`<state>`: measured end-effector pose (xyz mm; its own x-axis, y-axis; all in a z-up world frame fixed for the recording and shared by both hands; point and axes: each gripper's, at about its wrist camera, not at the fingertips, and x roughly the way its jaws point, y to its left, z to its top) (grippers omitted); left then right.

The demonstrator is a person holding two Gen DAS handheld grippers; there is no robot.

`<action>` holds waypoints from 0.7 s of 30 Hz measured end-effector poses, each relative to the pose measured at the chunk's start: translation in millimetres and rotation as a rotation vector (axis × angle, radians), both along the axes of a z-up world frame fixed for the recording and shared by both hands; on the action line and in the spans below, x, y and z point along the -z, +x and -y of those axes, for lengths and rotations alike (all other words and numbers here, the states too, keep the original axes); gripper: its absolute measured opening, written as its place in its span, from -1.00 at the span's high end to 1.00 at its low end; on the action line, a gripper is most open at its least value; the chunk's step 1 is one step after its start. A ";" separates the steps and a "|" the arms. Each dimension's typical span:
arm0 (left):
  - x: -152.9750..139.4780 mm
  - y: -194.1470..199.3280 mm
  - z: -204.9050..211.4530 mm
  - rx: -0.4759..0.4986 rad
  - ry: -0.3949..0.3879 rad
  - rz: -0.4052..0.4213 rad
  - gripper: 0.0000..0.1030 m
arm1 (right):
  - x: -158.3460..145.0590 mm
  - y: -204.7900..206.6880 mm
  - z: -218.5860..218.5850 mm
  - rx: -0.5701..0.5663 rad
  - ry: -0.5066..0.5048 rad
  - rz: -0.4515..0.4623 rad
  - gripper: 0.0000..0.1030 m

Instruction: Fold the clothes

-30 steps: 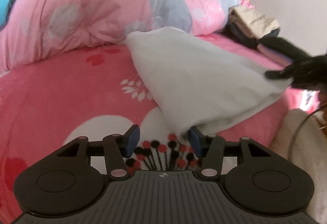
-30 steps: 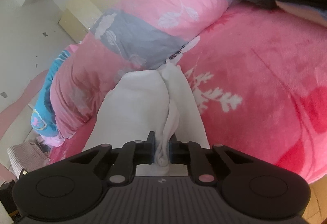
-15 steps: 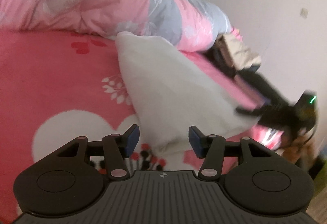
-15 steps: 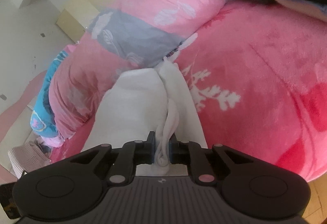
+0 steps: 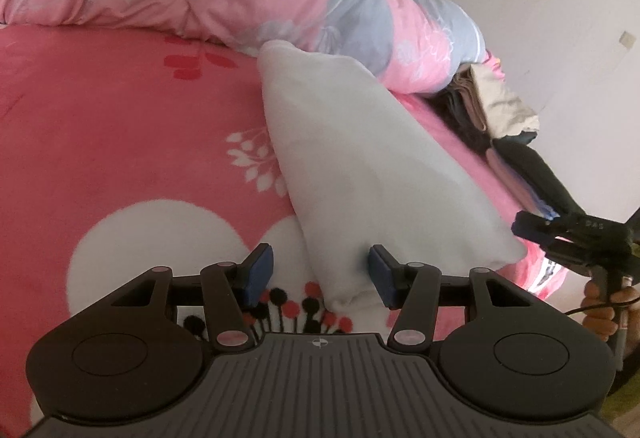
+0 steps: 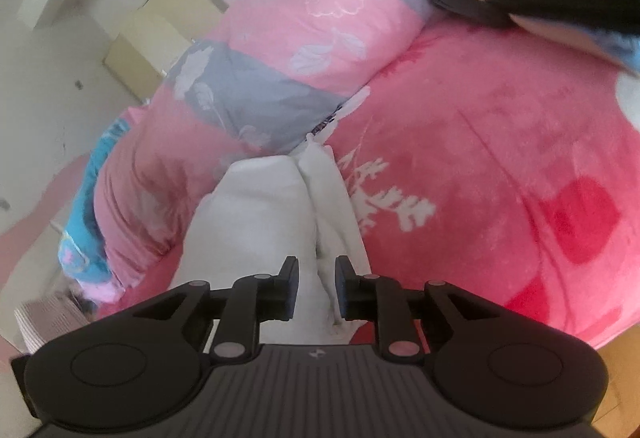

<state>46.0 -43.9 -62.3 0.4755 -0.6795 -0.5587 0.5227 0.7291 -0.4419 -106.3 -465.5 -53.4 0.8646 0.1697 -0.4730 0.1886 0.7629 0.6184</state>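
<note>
Two tongs are working a white cloth on your bed: left tongs gaping half-wide around its corner, right tongs opening off its edge.

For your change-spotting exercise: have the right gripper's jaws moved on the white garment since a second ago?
Yes. The right gripper is opening: its jaws, earlier pinching the white garment's bunched edge, now stand apart either side of it.
</note>
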 end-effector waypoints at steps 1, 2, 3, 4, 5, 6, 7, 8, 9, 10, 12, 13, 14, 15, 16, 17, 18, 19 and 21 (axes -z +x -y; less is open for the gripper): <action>-1.9 -2.4 -0.6 0.006 0.007 0.015 -0.02 | 1.2 0.3 -0.2 0.003 0.000 -0.005 0.59; -5.1 -6.9 0.4 0.019 0.029 0.050 -0.02 | 3.3 0.3 0.2 0.003 0.010 -0.007 0.59; -9.0 -12.6 2.0 0.036 0.058 0.096 -0.02 | 5.2 0.3 1.0 0.005 0.023 -0.009 0.59; -11.4 -20.0 6.1 0.060 0.097 0.153 -0.02 | 6.9 -0.7 2.5 0.011 0.033 -0.012 0.59; -13.0 -28.3 11.6 0.089 0.141 0.216 -0.02 | 8.1 -1.8 3.6 0.016 0.040 -0.015 0.59; -14.6 -36.7 17.0 0.117 0.185 0.278 -0.02 | 9.4 -2.1 4.3 0.019 0.047 -0.016 0.59; -16.2 -45.0 22.5 0.146 0.229 0.341 -0.02 | 10.7 -2.6 5.0 0.020 0.055 -0.017 0.59; -17.8 -53.4 28.0 0.175 0.273 0.404 -0.02 | 11.7 -2.7 5.3 0.020 0.060 -0.018 0.59; -16.5 -61.4 35.9 0.197 0.329 0.466 -0.02 | 12.7 -2.7 5.4 0.020 0.065 -0.019 0.59; -12.7 -67.0 43.7 0.208 0.383 0.514 -0.02 | 13.2 -2.7 5.4 0.021 0.068 -0.020 0.59; -4.0 -74.3 56.3 0.218 0.475 0.585 -0.01 | 14.0 -2.7 5.2 0.022 0.075 -0.018 0.59; 0.4 -76.2 61.0 0.218 0.512 0.613 -0.01 | 14.3 -2.8 5.1 0.023 0.079 -0.016 0.59; 4.1 -77.4 64.3 0.219 0.541 0.638 0.01 | 14.6 -2.8 5.0 0.023 0.084 -0.014 0.59; 7.0 -78.2 66.7 0.221 0.563 0.661 0.02 | 14.7 -3.1 5.0 0.023 0.088 -0.012 0.59; 8.7 -80.1 68.0 0.226 0.577 0.683 0.03 | 14.9 -3.3 4.8 0.024 0.090 -0.011 0.59; 9.8 -82.5 68.6 0.233 0.587 0.706 0.06 | 15.1 -3.5 4.6 0.024 0.092 -0.011 0.59; 10.9 -84.8 69.2 0.240 0.598 0.728 0.13 | 15.3 -3.7 4.5 0.023 0.094 -0.010 0.59; 10.6 -86.4 69.7 0.240 0.604 0.744 0.22 | 15.5 -3.9 4.3 0.024 0.095 -0.009 0.59; 8.7 -88.4 70.5 0.233 0.609 0.768 0.35 | 15.8 -4.4 4.0 0.025 0.096 -0.007 0.59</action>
<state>-42.4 -114.4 -70.9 0.7443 -0.5024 -0.4400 0.6678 0.5614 0.4888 -110.7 -469.5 -69.2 0.8657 0.1932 -0.4618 0.2111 0.6955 0.6868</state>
